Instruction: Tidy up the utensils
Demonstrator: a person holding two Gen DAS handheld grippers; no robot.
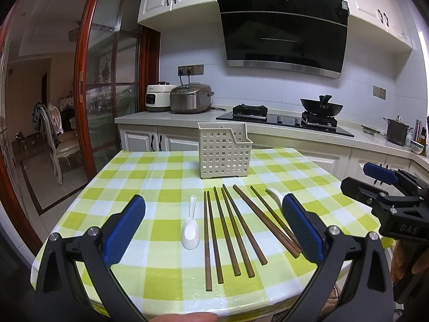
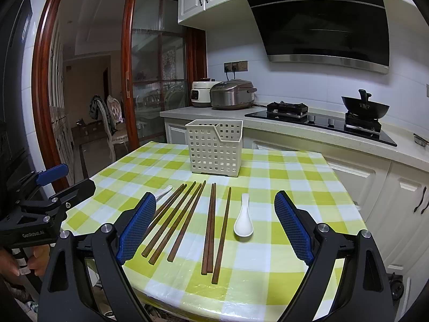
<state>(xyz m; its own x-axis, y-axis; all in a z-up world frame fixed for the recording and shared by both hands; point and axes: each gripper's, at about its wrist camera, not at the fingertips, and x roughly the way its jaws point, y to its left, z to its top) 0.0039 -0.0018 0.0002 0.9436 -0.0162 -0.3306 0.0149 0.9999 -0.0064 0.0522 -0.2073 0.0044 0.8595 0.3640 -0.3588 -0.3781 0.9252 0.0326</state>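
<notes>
Several brown wooden chopsticks lie side by side on the green-checked table; they also show in the right wrist view. One white spoon lies left of them, another to their right, partly hidden by my left gripper's finger. In the right wrist view the spoons are at the right and left. A cream perforated utensil basket stands upright behind them. My left gripper is open and empty above the near edge. My right gripper is open and empty too.
The right gripper appears at the right edge of the left wrist view; the left gripper at the left of the right one. Behind the table runs a counter with two cookers, a hob and a wok.
</notes>
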